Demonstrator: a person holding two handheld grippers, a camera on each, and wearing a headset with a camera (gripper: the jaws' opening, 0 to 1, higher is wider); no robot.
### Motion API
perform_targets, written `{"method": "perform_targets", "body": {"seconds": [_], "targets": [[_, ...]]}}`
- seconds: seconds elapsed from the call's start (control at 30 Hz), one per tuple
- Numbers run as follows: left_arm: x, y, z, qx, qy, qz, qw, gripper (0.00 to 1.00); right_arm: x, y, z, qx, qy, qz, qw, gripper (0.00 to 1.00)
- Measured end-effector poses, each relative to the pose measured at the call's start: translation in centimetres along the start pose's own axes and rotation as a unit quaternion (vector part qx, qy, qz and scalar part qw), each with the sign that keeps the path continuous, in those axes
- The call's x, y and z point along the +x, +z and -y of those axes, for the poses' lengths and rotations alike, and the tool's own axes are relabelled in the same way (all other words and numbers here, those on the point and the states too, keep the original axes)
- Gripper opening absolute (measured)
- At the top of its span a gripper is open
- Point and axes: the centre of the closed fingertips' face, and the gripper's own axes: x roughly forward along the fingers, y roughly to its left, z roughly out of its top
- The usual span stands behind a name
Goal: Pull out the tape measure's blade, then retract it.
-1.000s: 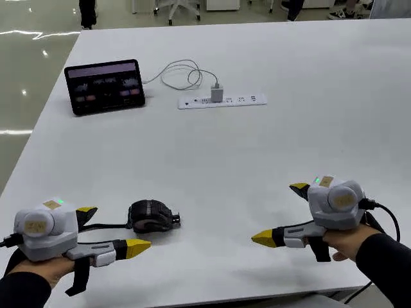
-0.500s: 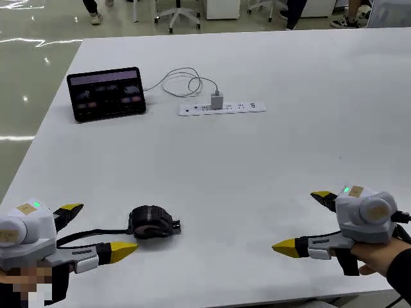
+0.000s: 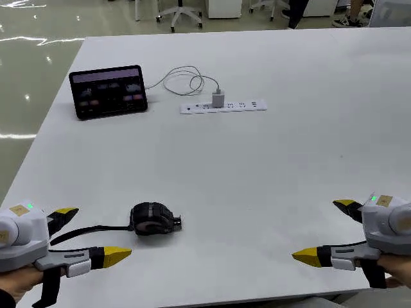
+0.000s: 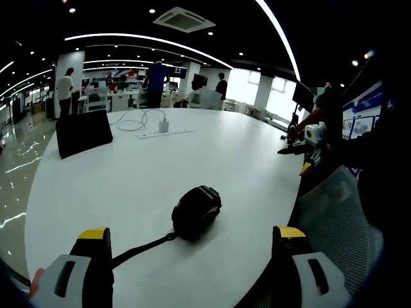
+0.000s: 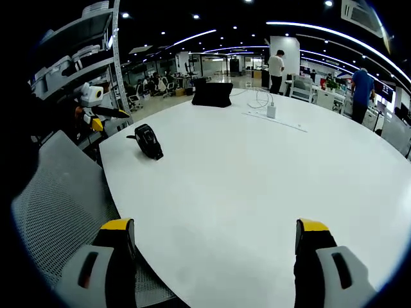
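Note:
A black tape measure (image 3: pixel 153 219) lies on the white table (image 3: pixel 257 167) near the front left, its black strap (image 3: pixel 83 231) trailing toward my left gripper (image 3: pixel 83 234). That gripper is open, a short way left of the tape measure (image 4: pixel 196 211), with the strap running between its jaws. My right gripper (image 3: pixel 331 231) is open at the front right, holding nothing, far from the tape measure (image 5: pixel 148 140). The blade is inside the case.
A dark tablet (image 3: pixel 108 90) stands at the back left. A white power strip (image 3: pixel 223 105) with a plugged charger and a coiled white cable (image 3: pixel 186 80) lies behind the middle. The table's front edge runs just under both grippers. Office chairs stand beyond the far edge.
Both grippers have drawn back toward the table's front edge and outward, the right one further right. The tape measure has stayed in place.

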Motion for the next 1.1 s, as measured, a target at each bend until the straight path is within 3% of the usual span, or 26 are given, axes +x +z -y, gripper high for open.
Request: {"method": "perform_targets", "body": {"seconds": [0.27,0.63,1.1], "targets": [[-0.9,-0.5,-0.9,-0.010,0.006,-0.003,0.9999,1.00,-1.5,0.1,-0.7,0.004,-0.006,0.001,1.0000,1.00],[-1.1,-0.3,-1.1,-0.020,0.004,0.004,0.9998,1.00,-1.4,0.1,-0.3,0.005,-0.009,0.003,0.9999,1.00],[-1.2,-0.4,-1.3,-0.015,0.011,-0.010,0.9998,1.00,-1.6,-0.5,0.0,0.010,-0.013,0.001,0.9999,1.00]]}}
